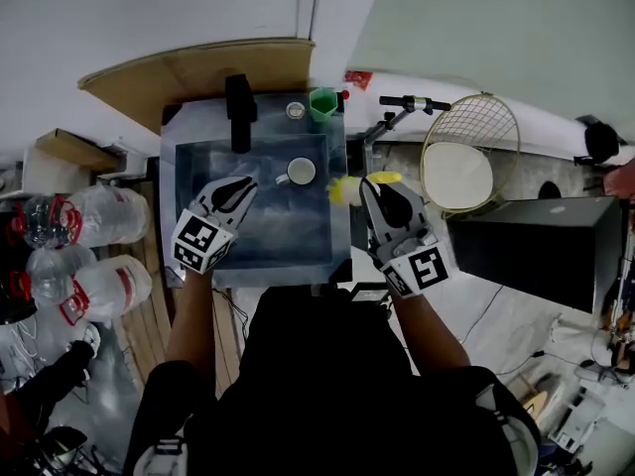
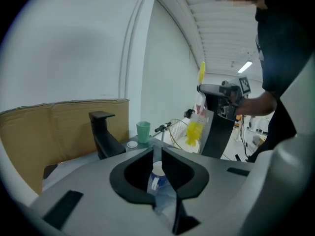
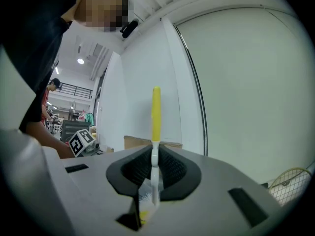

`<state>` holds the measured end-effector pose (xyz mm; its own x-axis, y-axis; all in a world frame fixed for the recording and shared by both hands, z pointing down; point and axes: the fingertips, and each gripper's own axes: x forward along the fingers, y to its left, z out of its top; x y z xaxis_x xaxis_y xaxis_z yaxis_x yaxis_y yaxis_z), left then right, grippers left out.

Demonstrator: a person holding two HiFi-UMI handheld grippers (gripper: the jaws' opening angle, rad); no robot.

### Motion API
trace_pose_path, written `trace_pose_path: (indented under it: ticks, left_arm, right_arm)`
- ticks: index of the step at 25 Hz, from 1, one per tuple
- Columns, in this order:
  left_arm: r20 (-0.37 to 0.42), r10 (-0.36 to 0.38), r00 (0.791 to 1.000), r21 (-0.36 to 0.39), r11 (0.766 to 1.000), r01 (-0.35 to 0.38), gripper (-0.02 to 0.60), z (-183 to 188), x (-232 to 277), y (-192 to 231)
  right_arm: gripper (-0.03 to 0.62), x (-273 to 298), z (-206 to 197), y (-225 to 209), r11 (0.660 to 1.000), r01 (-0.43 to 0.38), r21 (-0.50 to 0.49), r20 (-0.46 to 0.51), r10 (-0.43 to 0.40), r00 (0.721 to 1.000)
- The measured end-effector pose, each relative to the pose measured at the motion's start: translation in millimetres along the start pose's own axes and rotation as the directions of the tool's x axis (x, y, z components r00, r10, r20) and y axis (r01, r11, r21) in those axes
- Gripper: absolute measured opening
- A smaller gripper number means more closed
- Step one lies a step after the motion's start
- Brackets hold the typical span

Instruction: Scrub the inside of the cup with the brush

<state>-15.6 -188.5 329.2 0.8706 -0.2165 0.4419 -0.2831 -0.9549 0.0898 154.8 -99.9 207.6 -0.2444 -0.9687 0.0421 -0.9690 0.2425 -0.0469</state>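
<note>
A white cup (image 1: 301,172) with a handle sits on the floor of the blue-grey sink (image 1: 194,172). My left gripper (image 1: 246,182) hovers just left of it, shut and holding nothing. In the left gripper view the cup (image 2: 157,173) shows through the narrow slit below the closed jaws of the left gripper (image 2: 157,154). My right gripper (image 1: 368,187) is over the sink's right rim, shut on a yellow brush (image 1: 343,188). In the right gripper view the brush (image 3: 156,112) stands up from the right gripper (image 3: 155,156). The left gripper view shows the brush (image 2: 195,129) with its bristles hanging down.
A black faucet (image 1: 239,107), a green cup (image 1: 322,102) and a small round lid (image 1: 295,110) stand at the sink's back edge. A wire fan guard (image 1: 469,152) and a black box (image 1: 536,236) are to the right. Water bottles (image 1: 89,216) lie to the left. Cardboard (image 1: 198,67) leans behind.
</note>
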Motion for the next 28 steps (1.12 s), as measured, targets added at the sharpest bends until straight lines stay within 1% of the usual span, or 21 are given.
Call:
trace_pose_path:
  ticks: [1,2,5,7,10,12,14,16,17,18,20,22,26,28]
  left_arm:
    - [-0.014,-0.017,1.0,0.016,1.0,0.017,0.065,-7,8,7]
    - [-0.022,-0.032,0.999,0.026,0.999,0.032,0.077,-12,15,14]
    - [-0.041,-0.063,0.997,0.022,0.998,0.064,0.095,-24,26,20]
    - [-0.063,-0.068,0.996,0.016,0.997,0.069,0.117,-34,31,21]
    - [-0.121,-0.07,0.99,0.029,0.997,0.074,0.121,-56,43,21]
    - [-0.148,-0.069,0.987,0.031,0.997,0.075,0.121,-68,53,25]
    - [-0.155,-0.059,0.986,0.028,0.998,0.064,0.114,-75,63,27]
    - [-0.152,-0.042,0.987,0.019,0.999,0.045,0.08,-79,71,28]
    - [-0.153,-0.037,0.987,0.015,0.999,0.04,0.074,-82,74,28]
    - [-0.158,-0.036,0.987,0.015,0.999,0.039,0.072,-86,77,27]
    - [-0.174,-0.039,0.984,0.026,0.999,0.044,0.043,-95,85,24]
    - [-0.185,-0.045,0.982,0.035,0.998,0.052,0.028,-104,93,21]
    - [-0.205,-0.04,0.978,0.046,0.998,0.051,0.015,-121,106,20]
    - [-0.194,-0.029,0.981,0.033,0.999,0.036,0.015,-127,110,21]
  right_arm:
    - [0.049,10,-4,-2,1.0,-0.001,-0.001,0.003,0.001,1.0]
    - [0.049,18,-8,-5,1.0,0.0,-0.003,0.0,0.0,1.0]
    - [0.049,28,-16,-9,1.0,0.002,0.0,-0.016,-0.002,1.0]
    - [0.048,30,-20,-12,1.0,-0.003,0.008,-0.025,0.003,1.0]
    - [0.049,32,-28,-18,0.999,-0.018,0.027,-0.032,0.019,0.999]
    - [0.049,39,-35,-21,0.998,-0.047,0.041,-0.027,0.049,0.998]
    - [0.049,48,-44,-21,0.995,-0.092,0.046,-0.03,0.093,0.995]
    - [0.049,60,-53,-20,0.989,-0.141,0.044,-0.036,0.143,0.989]
    - [0.049,66,-57,-19,0.986,-0.162,0.042,-0.037,0.164,0.986]
    - [0.049,72,-60,-18,0.983,-0.179,0.04,-0.035,0.181,0.983]
    - [0.049,83,-65,-18,0.978,-0.205,0.039,-0.025,0.206,0.978]
    - [0.049,93,-70,-17,0.972,-0.23,0.035,-0.016,0.231,0.973]
    - [0.049,112,-81,-12,0.956,-0.288,0.053,-0.002,0.289,0.957]
    - [0.048,119,-96,-6,0.946,-0.317,0.07,-0.026,0.319,0.947]
